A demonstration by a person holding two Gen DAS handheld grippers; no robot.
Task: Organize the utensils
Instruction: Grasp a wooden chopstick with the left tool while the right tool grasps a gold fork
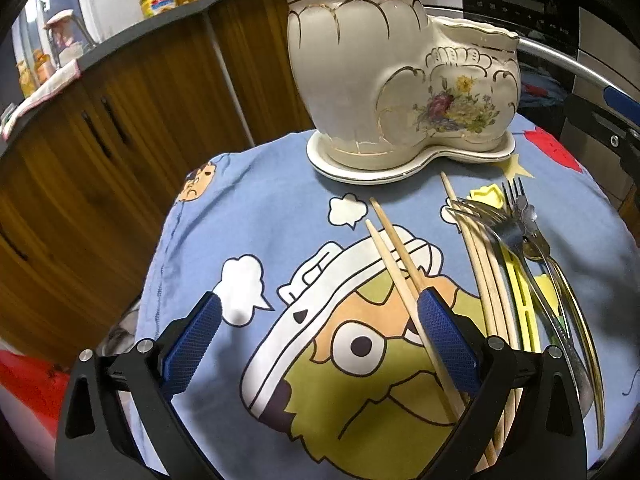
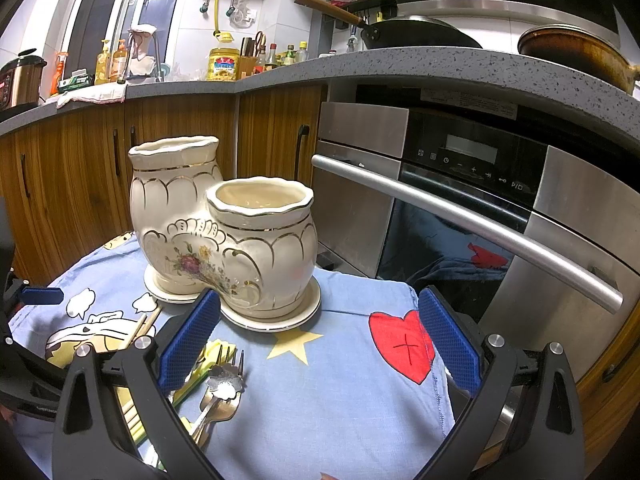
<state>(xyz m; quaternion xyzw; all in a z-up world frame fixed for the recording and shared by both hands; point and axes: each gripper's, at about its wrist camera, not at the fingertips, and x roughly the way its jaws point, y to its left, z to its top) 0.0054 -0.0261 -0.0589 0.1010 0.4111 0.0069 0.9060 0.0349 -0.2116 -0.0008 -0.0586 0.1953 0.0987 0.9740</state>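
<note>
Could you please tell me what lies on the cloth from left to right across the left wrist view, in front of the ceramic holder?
Left gripper open over the cloth → pair of loose chopsticks → bundle of chopsticks → yellow plastic utensil → forks and spoons.

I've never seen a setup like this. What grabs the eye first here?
Probably the cream ceramic utensil holder, boot-shaped with two openings and a painted flower spray, standing on its saucer at the back of a blue cartoon cloth. In front of it lie loose chopsticks and a heap of forks, with both open, blue-padded grippers, left and right, above the cloth.
</note>
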